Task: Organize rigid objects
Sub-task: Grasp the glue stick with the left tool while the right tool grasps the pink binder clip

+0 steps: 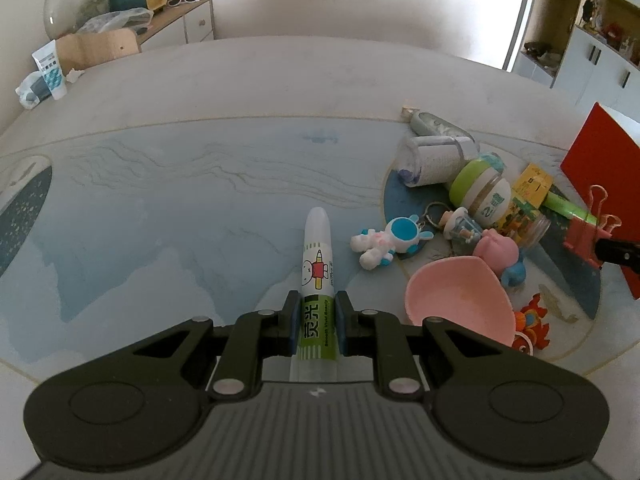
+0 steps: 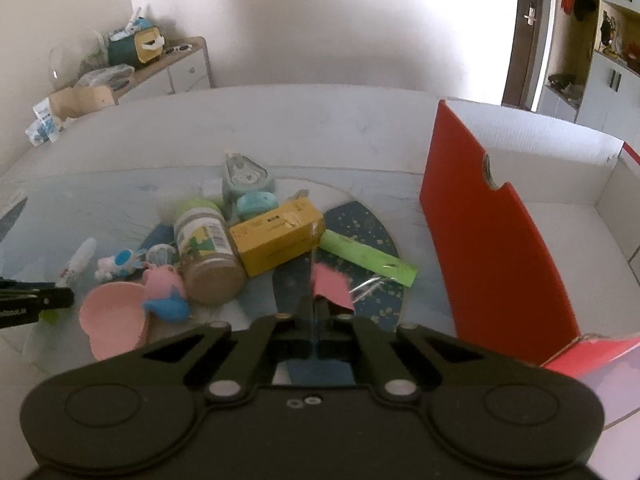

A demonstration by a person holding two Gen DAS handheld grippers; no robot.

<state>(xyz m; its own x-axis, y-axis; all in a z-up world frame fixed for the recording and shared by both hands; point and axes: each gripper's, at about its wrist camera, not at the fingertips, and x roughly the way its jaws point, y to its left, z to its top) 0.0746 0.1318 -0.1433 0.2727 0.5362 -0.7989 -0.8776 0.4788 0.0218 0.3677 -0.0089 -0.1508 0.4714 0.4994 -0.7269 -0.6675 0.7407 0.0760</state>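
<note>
My left gripper [image 1: 317, 312] is shut on a white and green highlighter pen [image 1: 317, 264], which points forward above the blue mat; it also shows in the right wrist view [image 2: 78, 261]. My right gripper [image 2: 316, 312] is shut on a pink binder clip [image 2: 331, 287], also seen in the left wrist view [image 1: 588, 236]. A pile lies on the mat: a pink bowl [image 1: 460, 300], a white and blue astronaut toy [image 1: 384, 242], a pink and blue pig toy [image 1: 502, 254], a green-lidded jar [image 1: 486, 192], a yellow box [image 2: 278, 234] and a green ruler [image 2: 368, 258].
A red and white cardboard box [image 2: 488, 232] stands open at the right of the pile. A grey-green tape dispenser [image 2: 244, 178] lies behind the pile. A cabinet with clutter [image 1: 176, 16] stands by the far wall. A tube [image 1: 50, 70] stands at the far left.
</note>
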